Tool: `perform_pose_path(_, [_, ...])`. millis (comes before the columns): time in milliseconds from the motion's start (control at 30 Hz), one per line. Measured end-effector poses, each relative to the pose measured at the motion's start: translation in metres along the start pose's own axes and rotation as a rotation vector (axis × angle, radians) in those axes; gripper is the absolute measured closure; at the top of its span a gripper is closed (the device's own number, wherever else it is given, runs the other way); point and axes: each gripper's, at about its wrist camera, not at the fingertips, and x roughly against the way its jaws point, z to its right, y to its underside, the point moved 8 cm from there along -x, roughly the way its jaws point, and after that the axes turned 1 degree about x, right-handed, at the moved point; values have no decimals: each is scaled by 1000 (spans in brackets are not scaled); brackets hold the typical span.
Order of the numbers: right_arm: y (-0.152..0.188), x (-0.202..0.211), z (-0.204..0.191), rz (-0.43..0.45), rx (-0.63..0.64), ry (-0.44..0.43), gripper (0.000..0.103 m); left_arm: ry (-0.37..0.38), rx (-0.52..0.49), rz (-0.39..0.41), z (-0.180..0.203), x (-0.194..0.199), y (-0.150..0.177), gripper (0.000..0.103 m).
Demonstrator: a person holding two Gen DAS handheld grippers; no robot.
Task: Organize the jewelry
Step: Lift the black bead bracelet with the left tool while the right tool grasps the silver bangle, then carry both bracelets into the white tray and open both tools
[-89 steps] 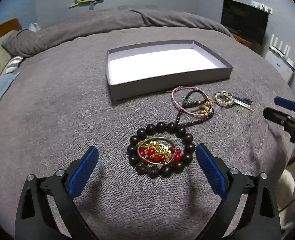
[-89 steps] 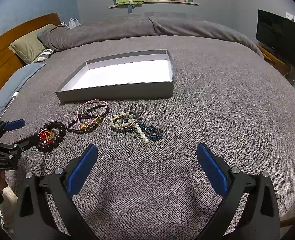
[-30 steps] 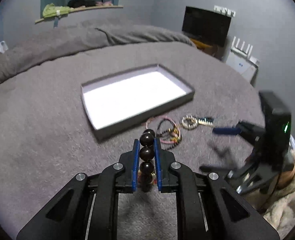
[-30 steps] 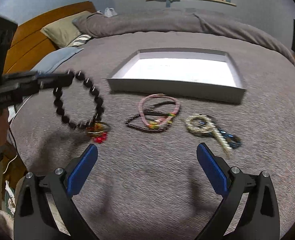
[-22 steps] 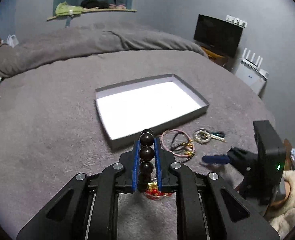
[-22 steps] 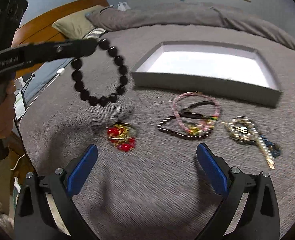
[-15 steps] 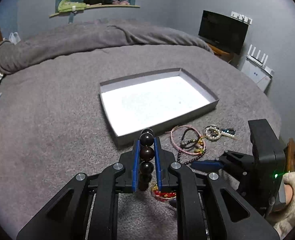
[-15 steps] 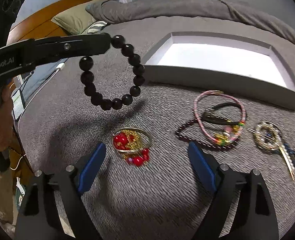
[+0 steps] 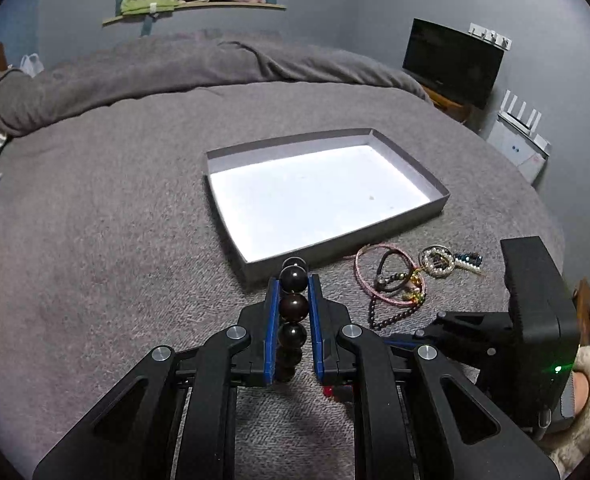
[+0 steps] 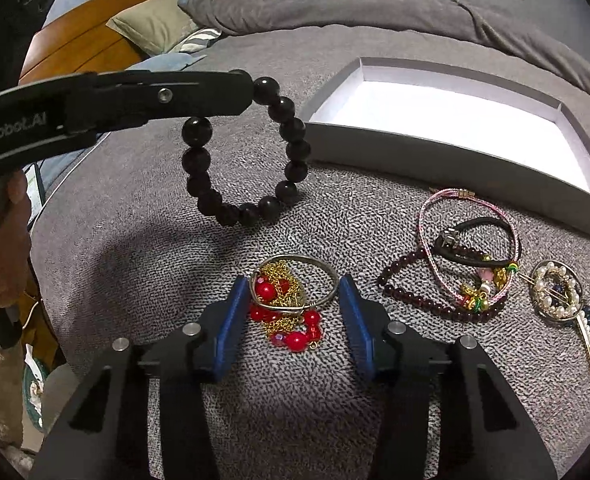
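The left gripper [image 9: 293, 312] is clamped on one black bead bracelet [image 10: 247, 152], which hangs clear above the bed [image 10: 135, 208], just short of the single grey tray [image 10: 447, 148]. The right gripper [image 10: 295, 312] stands parted, its fingers either side of one metal bangle [image 10: 295, 284] tangled with a gold chain and red beads. Right of that bangle, beside the tray, lie one heap of cord and bead bracelets [image 10: 467, 264] and one pearl ring piece [image 10: 557, 292].

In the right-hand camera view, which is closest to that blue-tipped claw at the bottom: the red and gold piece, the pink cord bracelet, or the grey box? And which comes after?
From the right gripper:
1. Red and gold piece, between the fingers on the blanket.
2. Pink cord bracelet, farther to the right.
3. Grey box, farthest, at the back right.
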Motion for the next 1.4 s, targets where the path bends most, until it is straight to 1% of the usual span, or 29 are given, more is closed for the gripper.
perform_pose_path(100, [0, 5, 0, 16, 9, 5, 56, 1, 2, 2, 0, 2, -1, 88])
perform_pose_path(267, [-9, 23, 0, 67, 27, 20, 56, 3, 1, 12, 1, 7, -5, 88])
perform_pose_path(433, [-20, 44, 10, 124, 56, 73, 56, 6, -10, 38, 4, 17, -21, 88])
perform_pose_path(633, [-33, 60, 40, 169, 49, 140, 57, -6, -34, 76, 6, 25, -52, 88])
perform_pose_path(833, [-48, 71, 86, 210, 10, 202, 57, -7, -47, 100, 7, 21, -87, 88])
perform_pose_path(967, [-59, 76, 124, 238, -21, 254, 57, 1, -40, 93, 5, 8, -109, 88])
perform_pose_path(1100, [-75, 74, 166, 254, -56, 304, 57, -7, -33, 69, 1, -19, -129, 88])
perform_pose_path(1233, [-90, 64, 205, 249, -99, 346, 57, -1, -11, 37, -5, -48, -144, 88])
perform_pose_path(1400, [-108, 37, 236, 210, -127, 382, 57, -1, 34, -10, -16, -90, -149, 88])
